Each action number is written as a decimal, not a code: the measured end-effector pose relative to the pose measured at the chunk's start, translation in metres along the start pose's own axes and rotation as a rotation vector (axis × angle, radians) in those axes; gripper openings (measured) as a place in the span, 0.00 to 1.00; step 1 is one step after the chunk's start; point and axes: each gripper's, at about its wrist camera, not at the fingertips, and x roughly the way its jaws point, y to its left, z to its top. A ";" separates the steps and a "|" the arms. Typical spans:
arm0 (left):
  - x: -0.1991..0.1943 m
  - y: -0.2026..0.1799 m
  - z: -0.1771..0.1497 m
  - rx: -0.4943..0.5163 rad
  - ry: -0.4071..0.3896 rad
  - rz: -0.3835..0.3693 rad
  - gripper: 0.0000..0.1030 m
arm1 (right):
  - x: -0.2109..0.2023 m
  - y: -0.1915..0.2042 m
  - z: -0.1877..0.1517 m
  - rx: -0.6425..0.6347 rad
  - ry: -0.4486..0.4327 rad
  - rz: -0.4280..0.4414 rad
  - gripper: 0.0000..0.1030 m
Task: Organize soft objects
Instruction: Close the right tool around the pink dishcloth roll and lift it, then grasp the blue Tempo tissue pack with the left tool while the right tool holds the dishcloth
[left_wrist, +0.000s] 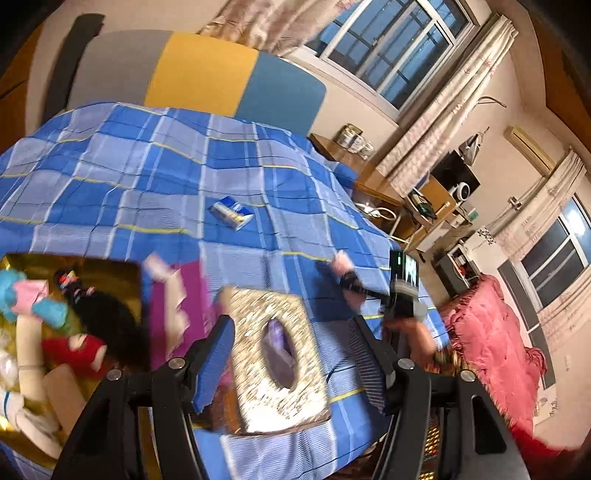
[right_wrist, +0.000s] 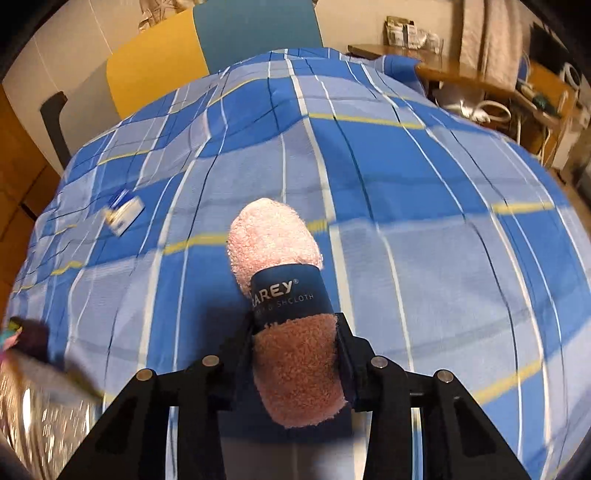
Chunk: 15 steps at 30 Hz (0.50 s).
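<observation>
My right gripper is shut on a rolled pink washcloth with a dark blue paper band, holding it just above the blue plaid bed sheet. The left wrist view shows the same roll small at the right, with a hand behind it. My left gripper is open above a silver glitter tissue box that lies on the sheet; its pads do not press on the box. Left of that, a gold box holds several plush toys and a dark doll.
A small blue-and-white packet lies on the sheet mid-bed. Purple and pink cloth pieces sit between the gold box and the tissue box. A grey, yellow and blue headboard is at the far end. A pink quilt lies beside the bed, right.
</observation>
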 end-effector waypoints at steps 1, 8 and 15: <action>0.004 -0.008 0.007 0.025 0.004 0.018 0.70 | -0.004 0.000 -0.010 0.016 0.012 0.014 0.39; 0.067 -0.028 0.079 -0.110 0.106 -0.001 0.71 | -0.002 0.010 -0.044 0.006 0.032 0.042 0.39; 0.170 -0.010 0.138 -0.227 0.229 0.148 0.74 | 0.000 0.015 -0.043 -0.017 0.051 0.045 0.40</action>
